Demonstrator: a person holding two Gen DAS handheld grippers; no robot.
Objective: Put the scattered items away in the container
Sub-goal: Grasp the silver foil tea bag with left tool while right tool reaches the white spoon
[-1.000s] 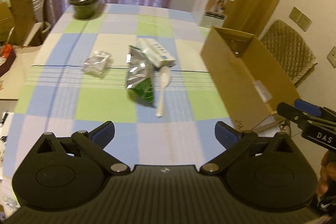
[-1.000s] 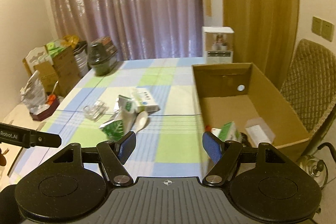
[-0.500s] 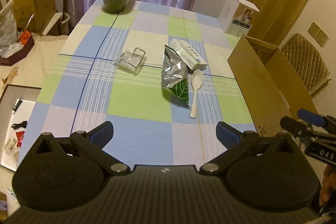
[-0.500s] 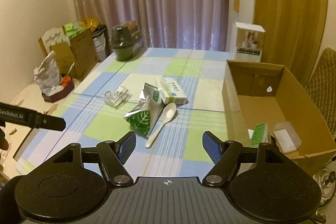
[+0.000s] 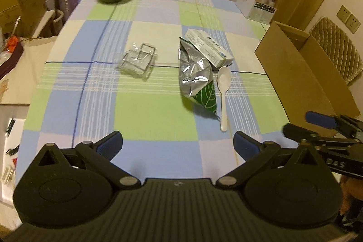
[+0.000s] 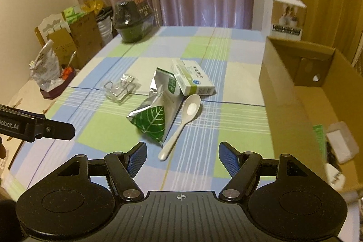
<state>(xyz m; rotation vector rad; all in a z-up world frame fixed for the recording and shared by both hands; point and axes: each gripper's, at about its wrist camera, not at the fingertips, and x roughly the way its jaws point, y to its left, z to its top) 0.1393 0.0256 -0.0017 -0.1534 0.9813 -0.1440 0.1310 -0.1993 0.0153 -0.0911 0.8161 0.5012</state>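
Right wrist view: hovering wide and empty, right hand-held gripper nearing spoon on tabletop; left hand-held gripper likewise gaping wide.

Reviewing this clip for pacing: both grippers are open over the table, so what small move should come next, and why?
Probably ease the right hand-held gripper forward and down to straddle the white spoon. Its jaws stand open and empty, the spoon's handle lies just ahead of them, and the cardboard box sits close by on that side.
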